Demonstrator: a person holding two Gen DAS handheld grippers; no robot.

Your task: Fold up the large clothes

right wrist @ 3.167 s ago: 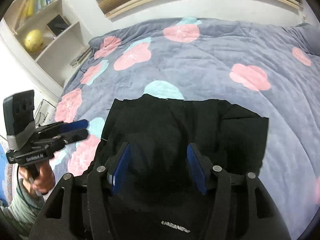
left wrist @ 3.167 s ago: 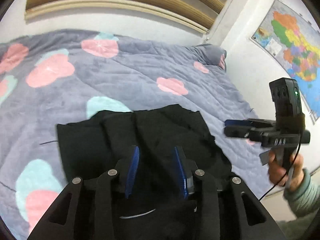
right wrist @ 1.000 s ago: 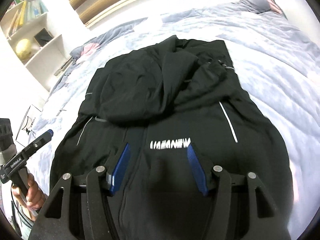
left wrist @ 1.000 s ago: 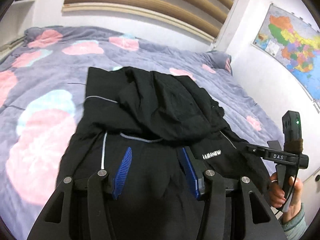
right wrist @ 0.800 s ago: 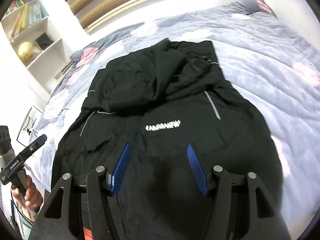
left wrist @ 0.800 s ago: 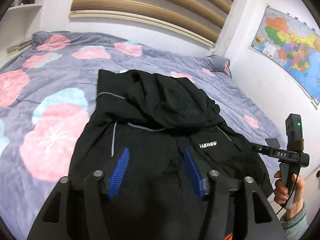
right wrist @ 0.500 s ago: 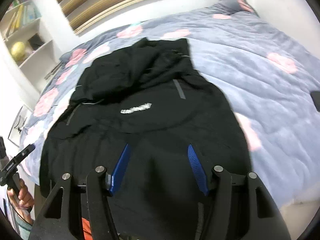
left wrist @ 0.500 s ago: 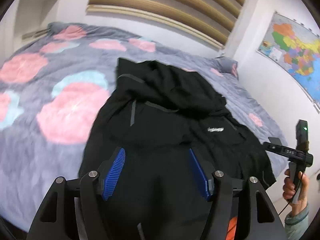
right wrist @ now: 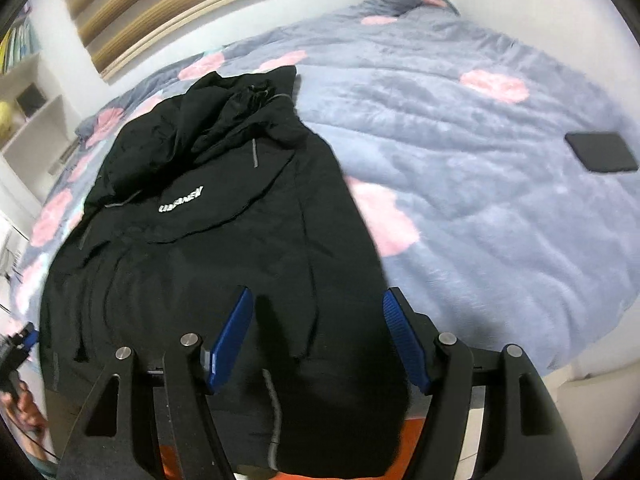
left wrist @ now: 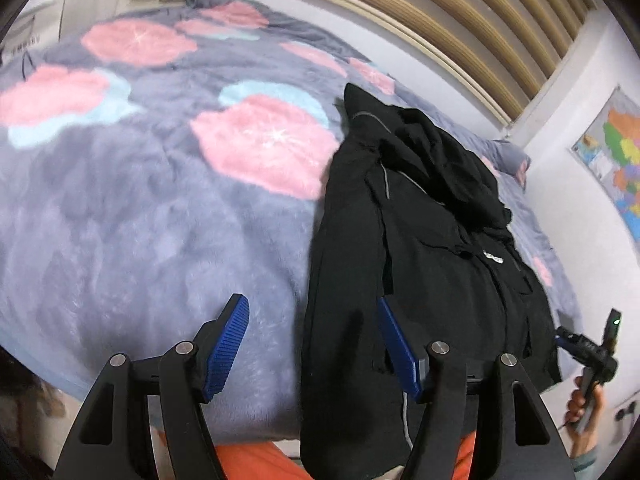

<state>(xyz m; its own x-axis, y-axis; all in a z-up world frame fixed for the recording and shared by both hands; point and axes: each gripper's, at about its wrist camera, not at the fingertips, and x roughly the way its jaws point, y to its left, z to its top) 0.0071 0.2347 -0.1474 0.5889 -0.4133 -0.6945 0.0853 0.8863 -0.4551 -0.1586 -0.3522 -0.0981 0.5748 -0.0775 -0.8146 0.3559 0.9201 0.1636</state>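
a long black hooded jacket (right wrist: 208, 248) lies lengthwise on the grey floral bed (right wrist: 480, 184), hem overhanging its near edge; left gripper (left wrist: 312, 344) and right gripper (right wrist: 316, 332), fingers just spreading, released, flank that hem for lifting.

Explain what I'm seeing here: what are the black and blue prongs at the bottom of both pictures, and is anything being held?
No robot: a person holds a two-finger gripper in each hand, with a fisheye camera on each looking forward along its fingers. The prongs are those fingers.

One view shows the left gripper, the other the right gripper. Both have just been opening and clamp nothing.

A black jacket lies spread on a grey flowered blanket, its hem hanging over the bed's near edge. A dark flat phone-like object lies to its right. In the left view, the right hand shows far right.
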